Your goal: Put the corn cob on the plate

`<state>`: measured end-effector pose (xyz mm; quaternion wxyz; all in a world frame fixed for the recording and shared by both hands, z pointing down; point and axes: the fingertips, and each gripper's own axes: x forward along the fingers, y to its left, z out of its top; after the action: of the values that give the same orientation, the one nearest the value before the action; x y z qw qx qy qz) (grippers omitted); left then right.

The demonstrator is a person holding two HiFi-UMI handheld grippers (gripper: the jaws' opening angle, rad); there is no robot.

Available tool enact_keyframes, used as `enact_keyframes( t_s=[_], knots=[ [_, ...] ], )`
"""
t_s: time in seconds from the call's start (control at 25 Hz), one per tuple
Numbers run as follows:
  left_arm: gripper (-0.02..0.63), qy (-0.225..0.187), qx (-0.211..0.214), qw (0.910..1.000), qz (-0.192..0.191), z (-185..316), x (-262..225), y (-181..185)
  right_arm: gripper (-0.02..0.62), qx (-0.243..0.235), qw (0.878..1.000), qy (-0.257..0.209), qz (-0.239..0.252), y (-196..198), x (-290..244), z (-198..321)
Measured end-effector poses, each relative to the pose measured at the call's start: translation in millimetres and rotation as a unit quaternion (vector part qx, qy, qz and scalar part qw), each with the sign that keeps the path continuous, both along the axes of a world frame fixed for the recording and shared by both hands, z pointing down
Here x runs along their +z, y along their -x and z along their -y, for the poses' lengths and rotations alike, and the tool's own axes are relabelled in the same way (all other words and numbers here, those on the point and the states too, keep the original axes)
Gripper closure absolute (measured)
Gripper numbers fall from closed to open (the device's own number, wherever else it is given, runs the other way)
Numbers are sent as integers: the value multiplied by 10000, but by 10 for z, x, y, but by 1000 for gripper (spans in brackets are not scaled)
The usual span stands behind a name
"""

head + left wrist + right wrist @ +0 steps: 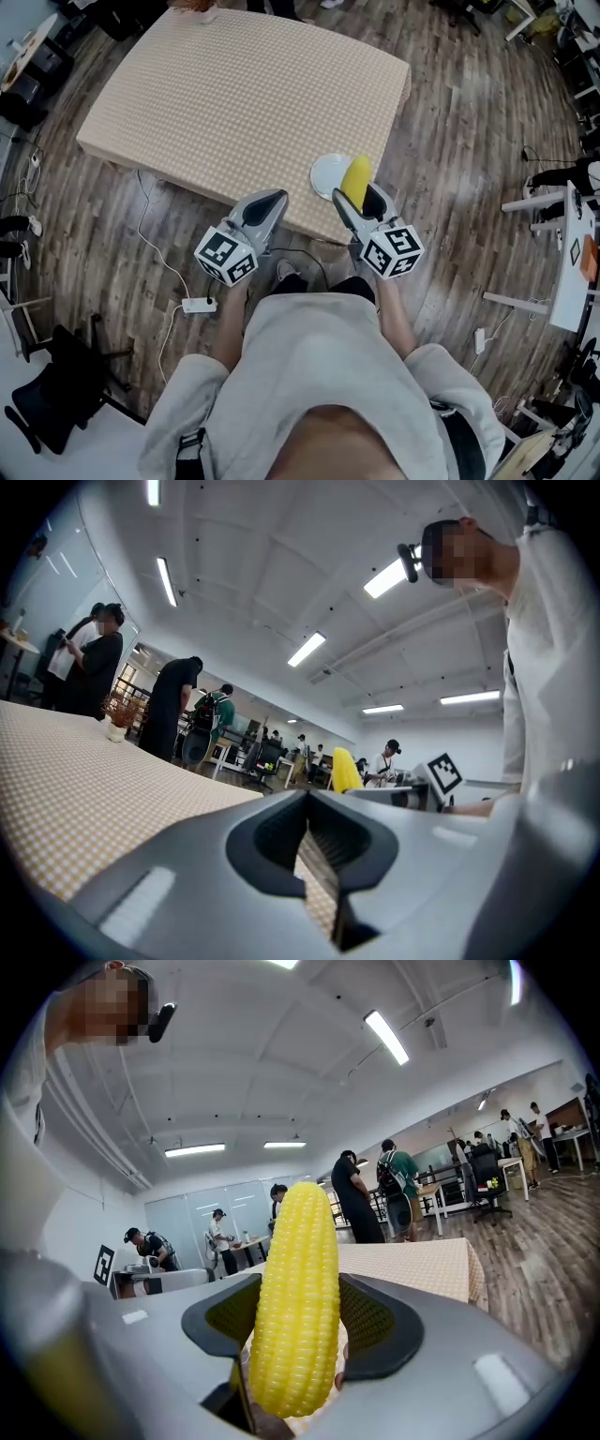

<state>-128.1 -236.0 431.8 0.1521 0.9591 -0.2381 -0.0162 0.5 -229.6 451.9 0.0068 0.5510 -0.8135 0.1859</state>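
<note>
The person in a pale grey T-shirt (319, 375) is standing at the near edge of the table, holding one grey two-jaw tool in each hand, both reaching forward over the dark wood-plank floor (469, 187). The left gripper (278, 197) is pointing roughly level at the table's near edge; in the left gripper view its jaws (309, 841) appear to be drawn together to a thin slit with nothing between them, though the low angle is making the very tips hard to read. The right gripper (364, 199) is sitting just beside it, its jaws spread wide and clamping the plump yellow corn cob (298, 1307), which is standing upright between the ribbed dark pads with its tip rising well above them. From the head view the yellow corn cob (355, 180) is hanging over the right rim of the round white plate (326, 173); whether the two are touching cannot be told. The plate is lying near the front right corner of the large table covered in beige checked cloth (244, 103), whose broad surface is stretching away beyond it. A white power strip (198, 305) is lying on the floor to the person's left.
</note>
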Motion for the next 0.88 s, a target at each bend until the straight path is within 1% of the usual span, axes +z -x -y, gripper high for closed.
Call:
enact_keyframes(
  t_s=[0.12, 0.24, 0.4, 0.56, 0.76, 0.88],
  knots=[
    [598, 13, -29, 10000, 8, 29, 49, -85, 334, -26, 10000, 2, -7, -89, 32, 43],
    [598, 29, -165, 9999, 22, 32, 107, -188, 335, -137, 9999, -9, 21, -201, 71, 73],
    [598, 73, -420, 9991, 6, -51, 150, -425, 334, -385, 9992, -28, 75, -376, 81, 92],
    [598, 132, -642, 9978, 70, -94, 189, -679, 335, -695, 9975, -1, 157, -532, 99, 155],
    [598, 133, -926, 9956, 100, -99, 145, -889, 334, -976, 9950, 41, 226, -725, 95, 203],
    [598, 140, -1048, 9943, 116, -97, 145, -945, 334, -1100, 9936, 65, 245, -767, 109, 215]
  ],
)
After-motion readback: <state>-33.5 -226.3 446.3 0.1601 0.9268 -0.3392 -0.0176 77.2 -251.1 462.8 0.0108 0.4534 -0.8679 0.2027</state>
